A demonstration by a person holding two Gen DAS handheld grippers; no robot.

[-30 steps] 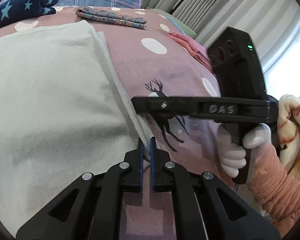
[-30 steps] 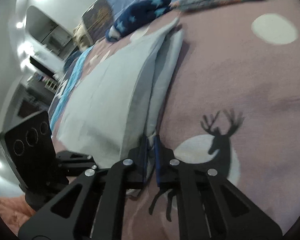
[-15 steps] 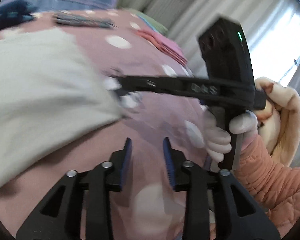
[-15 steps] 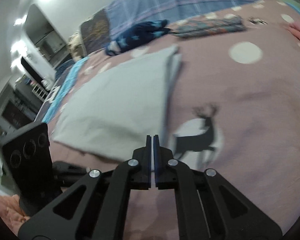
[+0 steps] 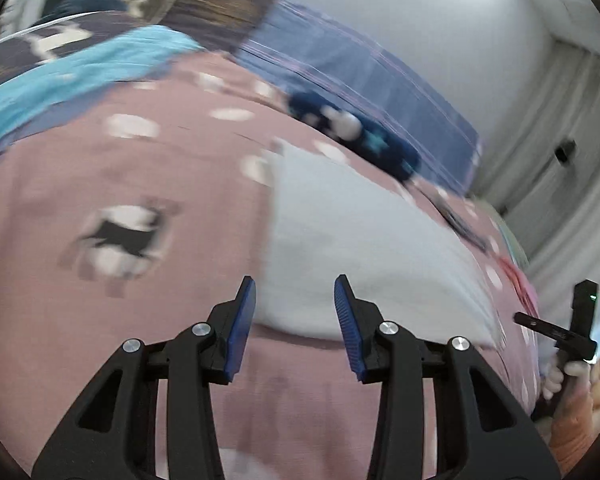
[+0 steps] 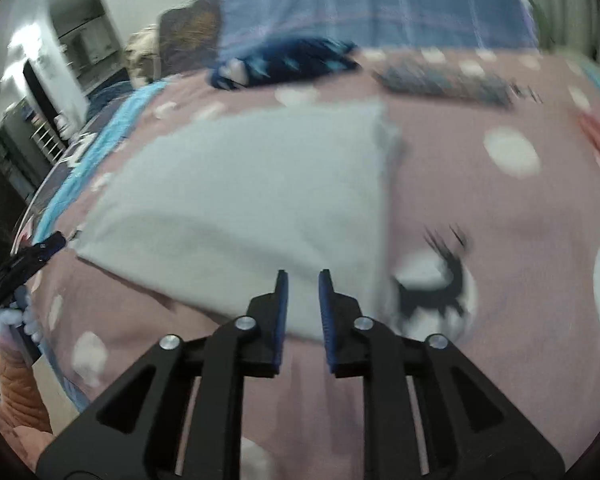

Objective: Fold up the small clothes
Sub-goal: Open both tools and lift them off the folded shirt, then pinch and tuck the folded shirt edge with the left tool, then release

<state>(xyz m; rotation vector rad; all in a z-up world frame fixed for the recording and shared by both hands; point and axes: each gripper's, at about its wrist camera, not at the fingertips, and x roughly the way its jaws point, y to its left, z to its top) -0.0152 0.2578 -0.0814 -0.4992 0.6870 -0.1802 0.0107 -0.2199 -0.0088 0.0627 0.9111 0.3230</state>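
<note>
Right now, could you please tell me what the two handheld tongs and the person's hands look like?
Both the left tongs and the right tongs are black angular frames with silver bolts and ribbed blue pads. The person wears white gloves and quilted orange sleeves. A small green light glows on the right unit's black body.

White wall [image 5: 440, 32], pale curtains [image 5: 560, 152], pink bedspread [image 5: 160, 312]

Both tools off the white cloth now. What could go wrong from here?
1. The folded white garment has loose layered edges at its right side; a one-layer grab may undo the fold.
2. Both views are motion-blurred, so the left tool may miss the near edge.
3. The right tool is opening, nothing between its pads, right above the garment; it could snag the pink bedspread too.
</note>
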